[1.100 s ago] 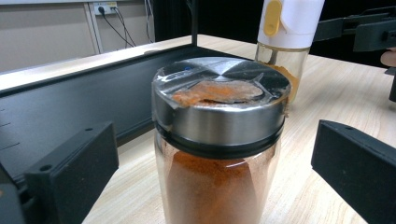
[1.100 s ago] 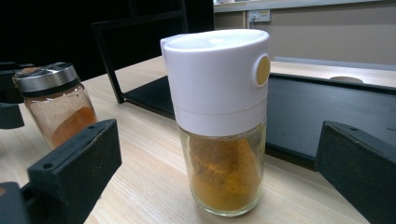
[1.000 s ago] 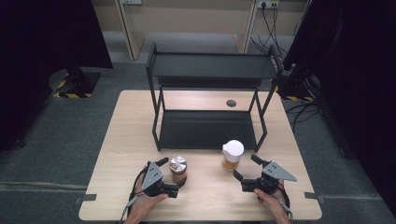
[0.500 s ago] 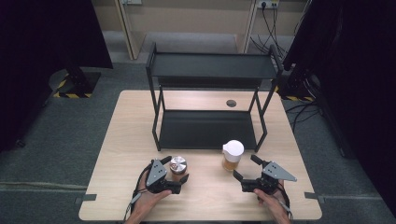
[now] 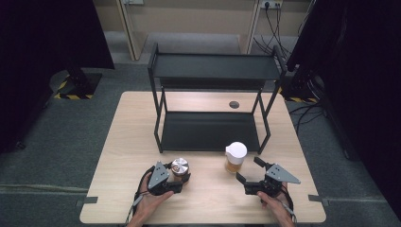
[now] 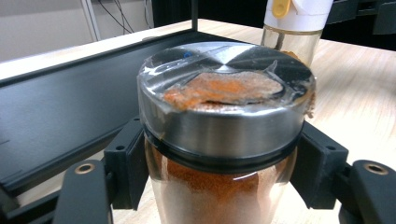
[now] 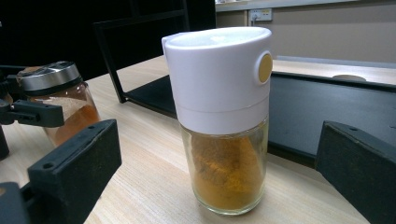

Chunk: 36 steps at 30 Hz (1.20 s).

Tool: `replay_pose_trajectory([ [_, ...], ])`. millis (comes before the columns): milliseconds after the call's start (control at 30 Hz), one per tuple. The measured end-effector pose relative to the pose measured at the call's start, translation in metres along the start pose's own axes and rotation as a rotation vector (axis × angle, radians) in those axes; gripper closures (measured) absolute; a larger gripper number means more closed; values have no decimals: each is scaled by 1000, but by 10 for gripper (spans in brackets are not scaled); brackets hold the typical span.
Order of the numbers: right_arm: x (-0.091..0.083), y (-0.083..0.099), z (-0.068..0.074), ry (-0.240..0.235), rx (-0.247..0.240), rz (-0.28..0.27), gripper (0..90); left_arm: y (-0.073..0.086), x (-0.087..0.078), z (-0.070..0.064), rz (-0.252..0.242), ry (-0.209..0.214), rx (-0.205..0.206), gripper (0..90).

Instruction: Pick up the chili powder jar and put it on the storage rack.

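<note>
Closest to the person, at the front of the pale wooden table point(image 5: 118, 156), the left gripper point(image 5: 182, 176) has its two black jaws pressed on both sides of a small glass jar with a shiny metal lid and orange-red powder inside point(image 6: 224, 135). The jaws hold the glass just under the lid, and the jar stands upright between them. On the other side, the right gripper point(image 5: 249, 171) is wide open and holds nothing. In the right gripper view its jaws stand far apart, with a glass shaker that has a tall white plastic cap and yellow powder inside point(image 7: 224, 121) just ahead, between them but not touching. Both jars sit near the front edge of the black metal two-level shelf rack point(image 5: 213, 68), whose low tray lies just behind them. I think both jars are light but can break, because they are glass. The glass is smooth and may slip, so the squeeze should be firm and gentle. A good place to take the white-capped shaker is the glass part under the cap, since the cap might come loose. Farther back on the table is a small dark round hole point(image 5: 234, 104).
</note>
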State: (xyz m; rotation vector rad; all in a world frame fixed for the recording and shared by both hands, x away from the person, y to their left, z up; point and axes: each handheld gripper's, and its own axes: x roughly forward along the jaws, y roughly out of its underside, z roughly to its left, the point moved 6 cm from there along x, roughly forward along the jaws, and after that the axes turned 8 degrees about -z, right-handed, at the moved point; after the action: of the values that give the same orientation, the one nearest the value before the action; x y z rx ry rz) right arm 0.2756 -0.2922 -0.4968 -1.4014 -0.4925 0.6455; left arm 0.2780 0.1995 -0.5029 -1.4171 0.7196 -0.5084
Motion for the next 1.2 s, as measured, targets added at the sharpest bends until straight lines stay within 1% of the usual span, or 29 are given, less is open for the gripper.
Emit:
replay_pose_trajectory([
  [67, 0, 0, 0, -1, -2, 1, 8, -4, -4, -2, -14, -11, 4, 309],
  [133, 0, 0, 0, -1, -1, 1, 8, -6, -5, -3, -18, -12, 7, 309],
  [167, 0, 0, 0, -1, 0, 1, 8, -10, -7, -2, -27, -6, -4, 309],
  [267, 0, 0, 0, -2, 1, -1, 8, -12, -9, -2, -33, -1, -14, 309],
  [300, 0, 0, 0, -2, 1, -1, 8, -14, -9, -2, -31, -2, -9, 309],
  [467, 1, 0, 1, -3, -1, 2, 8, -19, -11, -3, -25, 3, -18, 309],
  [600, 1, 0, 1, -6, -2, 1, 8, -22, -11, -3, -21, 2, -17, 310],
  [700, 1, 0, 1, -5, -2, 1, 8, -26, -13, 0, -25, 2, -34, 309],
  [867, 1, 0, 1, -5, -2, 2, 8, -33, -15, 3, -19, -1, -33, 309],
  [933, 1, 0, 1, -7, -2, 2, 8, -39, -15, 6, -20, -2, -40, 309],
  [967, 1, 0, 1, -7, -2, 2, 8, -39, -15, 6, -20, -2, -40, 309],
  [1000, 1, 0, 2, -9, -3, 2, 8, -44, -15, 8, -7, 0, -44, 309],
  [1100, 1, 0, 2, -10, -1, 4, 8, -48, -14, 9, -1, -2, -41, 310],
  [1200, 1, 0, 2, -10, -1, 2, 8, -52, -13, 12, 1, -3, -48, 309],
])
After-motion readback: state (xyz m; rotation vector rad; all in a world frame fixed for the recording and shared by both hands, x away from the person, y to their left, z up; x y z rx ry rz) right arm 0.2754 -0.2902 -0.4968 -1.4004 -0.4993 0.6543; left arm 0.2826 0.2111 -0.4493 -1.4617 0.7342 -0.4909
